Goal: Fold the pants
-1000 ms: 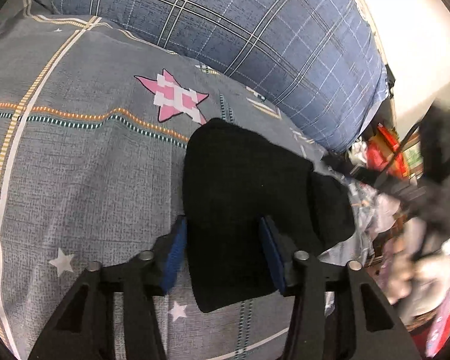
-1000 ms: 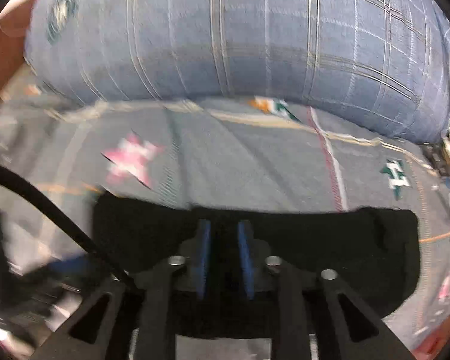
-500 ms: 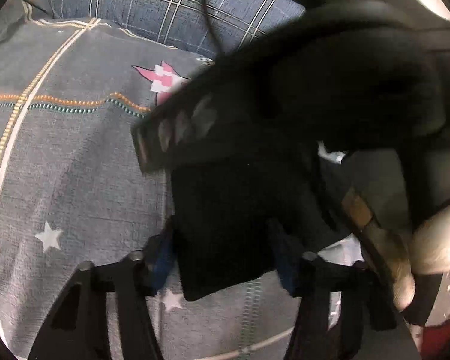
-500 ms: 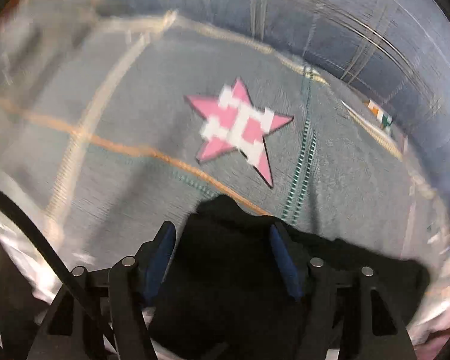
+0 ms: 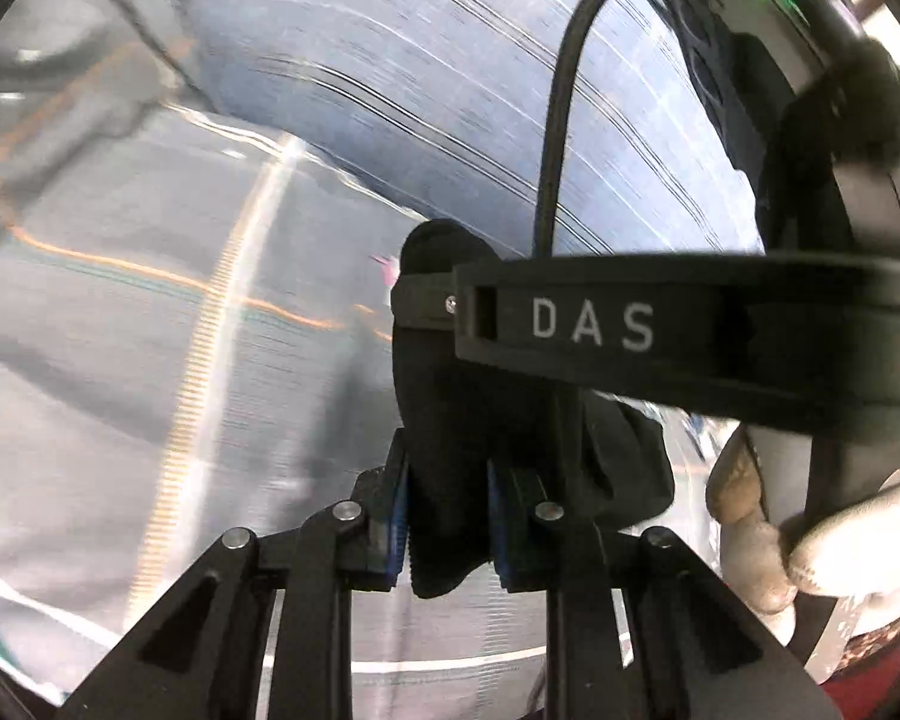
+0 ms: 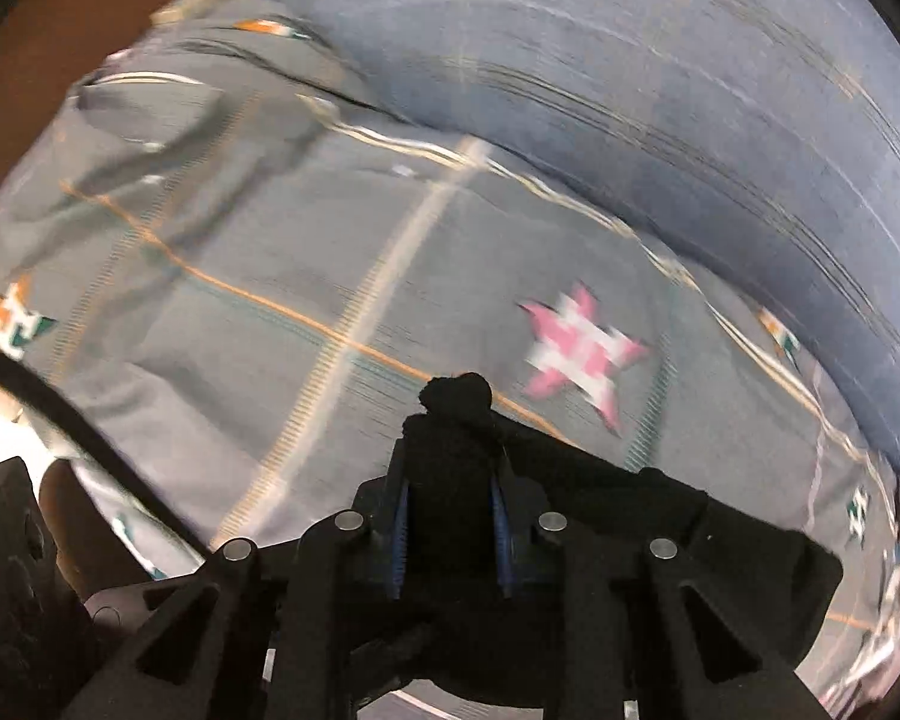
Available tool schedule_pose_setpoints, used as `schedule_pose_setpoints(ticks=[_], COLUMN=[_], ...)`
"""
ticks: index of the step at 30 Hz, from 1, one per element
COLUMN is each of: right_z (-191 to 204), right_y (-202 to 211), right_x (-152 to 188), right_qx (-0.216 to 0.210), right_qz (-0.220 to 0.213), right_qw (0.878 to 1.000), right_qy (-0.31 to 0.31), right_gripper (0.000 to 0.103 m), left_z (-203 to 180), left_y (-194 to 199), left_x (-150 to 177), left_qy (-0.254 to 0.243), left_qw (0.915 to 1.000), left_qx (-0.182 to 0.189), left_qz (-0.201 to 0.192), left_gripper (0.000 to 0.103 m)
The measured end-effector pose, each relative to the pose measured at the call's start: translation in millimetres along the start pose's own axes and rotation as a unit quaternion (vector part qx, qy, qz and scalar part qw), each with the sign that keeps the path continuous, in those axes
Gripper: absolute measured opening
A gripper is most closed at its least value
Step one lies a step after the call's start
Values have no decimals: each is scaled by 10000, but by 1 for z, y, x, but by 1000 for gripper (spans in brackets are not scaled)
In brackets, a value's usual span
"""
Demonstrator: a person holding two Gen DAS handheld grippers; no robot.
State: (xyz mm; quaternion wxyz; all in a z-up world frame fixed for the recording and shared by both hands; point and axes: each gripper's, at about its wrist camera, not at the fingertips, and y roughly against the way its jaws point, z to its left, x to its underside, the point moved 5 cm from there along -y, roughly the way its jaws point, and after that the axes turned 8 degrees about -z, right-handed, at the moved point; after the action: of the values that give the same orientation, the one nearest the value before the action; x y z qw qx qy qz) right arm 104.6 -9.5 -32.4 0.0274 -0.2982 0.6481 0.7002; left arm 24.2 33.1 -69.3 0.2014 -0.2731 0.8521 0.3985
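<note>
The black pants (image 5: pixel 450 420) are a folded bundle lifted off the grey patterned bedspread (image 5: pixel 150 390). My left gripper (image 5: pixel 448 516) is closing, its blue pads pressing a thick fold of the black cloth. The right gripper's black body, marked DAS, crosses that view at the right, held by a gloved hand (image 5: pixel 810 552). In the right wrist view my right gripper (image 6: pixel 448 510) is closing too, pinching a bunched end of the pants (image 6: pixel 456 420), which spread out below to the right.
A large blue plaid pillow (image 5: pixel 480 78) lies across the far side of the bed; it also fills the top right of the right wrist view as the pillow (image 6: pixel 660 90). A pink star (image 6: pixel 582 354) is printed on the bedspread (image 6: pixel 270 276). A cable (image 5: pixel 561 90) hangs from the right gripper.
Both grippers have closed on the black pants and lifted them, moving across the bed. The right gripper moved in front of the left camera. Both views are now blurred by motion.
</note>
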Motion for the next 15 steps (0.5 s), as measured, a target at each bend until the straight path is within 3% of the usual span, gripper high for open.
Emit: schedule_pose_setpoints(ticks=[5, 7, 9, 10, 13, 14, 15], right_z=[50, 64, 66, 61, 34, 12, -5], right_y=[-35, -62, -87, -88, -61, -36, -17], right_x=[-11, -6, 3, 5, 5, 7, 12], right_qx=[-438, -588, -780, -922, -1695, -2101, -2241], right_qz=[-30, 39, 118, -47, -514, -929, -1227], right_qw=[9990, 9982, 9968, 9954, 9784, 9606, 9495], right_qy=[-30, -62, -126, -239, -1063, -1564, -1822], right_gripper=[25, 35, 42, 44, 46, 48, 51], left_z=[61, 88, 103, 103, 100, 96, 91], left_y=[8, 5, 10, 17, 52, 63, 74], left_x=[6, 16, 22, 21, 12, 7, 3], left_qy=[461, 684, 905, 920, 524, 391, 244], left_qw=[9971, 9939, 9928, 9934, 9962, 9967, 9966], left_qx=[-610, -816, -681, -591, -690, -695, -722], left_qz=[57, 294, 390, 357, -9, -152, -302], left_gripper=[23, 26, 27, 27, 26, 26, 26])
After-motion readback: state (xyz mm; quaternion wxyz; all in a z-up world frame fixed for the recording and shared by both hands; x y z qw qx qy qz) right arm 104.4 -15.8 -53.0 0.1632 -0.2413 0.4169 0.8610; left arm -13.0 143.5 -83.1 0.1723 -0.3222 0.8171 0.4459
